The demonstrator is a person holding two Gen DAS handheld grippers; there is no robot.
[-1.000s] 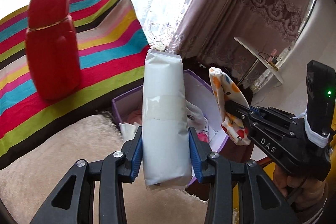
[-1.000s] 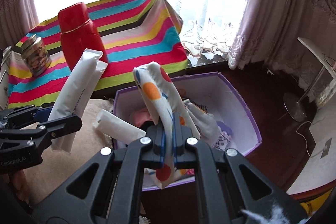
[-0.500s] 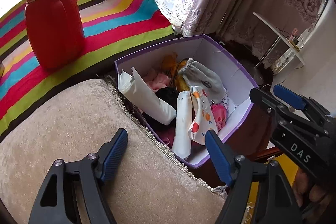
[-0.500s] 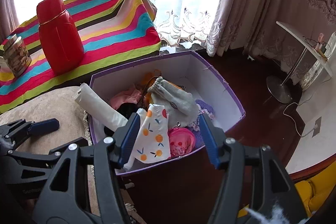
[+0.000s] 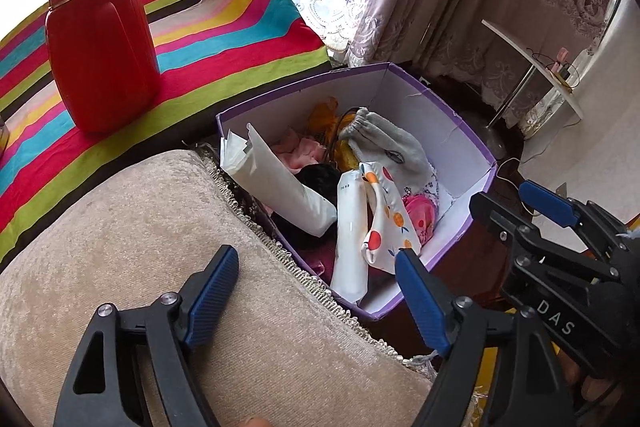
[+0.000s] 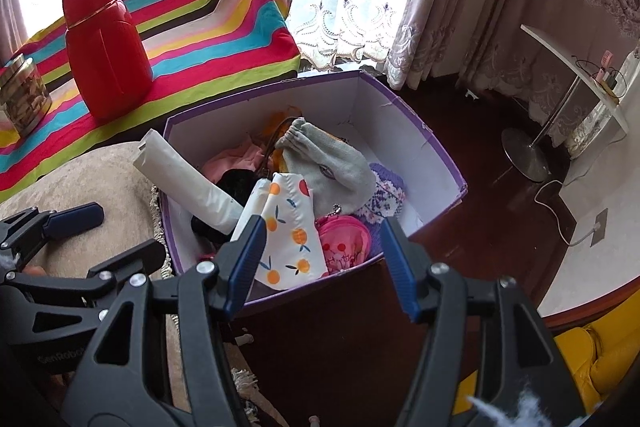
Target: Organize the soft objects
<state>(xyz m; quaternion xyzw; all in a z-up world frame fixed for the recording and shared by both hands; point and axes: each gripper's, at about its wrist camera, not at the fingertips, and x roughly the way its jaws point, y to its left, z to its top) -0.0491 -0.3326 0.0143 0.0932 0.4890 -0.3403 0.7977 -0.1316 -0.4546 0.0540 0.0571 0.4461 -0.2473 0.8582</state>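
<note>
Inside the purple box (image 6: 440, 163) we see the soft things already gathered: two white packets, one (image 6: 188, 183) leaning out over the left rim and one (image 5: 352, 235) lying flat beside it, a fruit-print pouch (image 6: 290, 239), a grey drawstring bag (image 6: 332, 171), a pink piece with cherries (image 6: 346, 241), a purple knit item (image 6: 384, 195), and some pink, orange and black pieces underneath that we cannot name for sure.

Our left hand-held gripper (image 5: 316, 291) hangs over the beige cushion (image 5: 160, 227) at the box's near corner; its jaws are opening, with nothing between them. Our right hand-held gripper (image 6: 324, 267) hovers over the near edge of the box, jaws released and empty, the fruit-print pouch lying just past its left pad without being pressed.

We judge the task far along, perhaps near its end. No loose soft item shows on the cushion or on the striped surface (image 6: 224, 27), which carries only a red flask (image 6: 106, 51) and a glass jar (image 6: 22, 95), neither of them soft. What may be left is tidying: the leaning packet pokes above the rim and could be pushed down. Anything outside these two views we cannot speak for.
</note>
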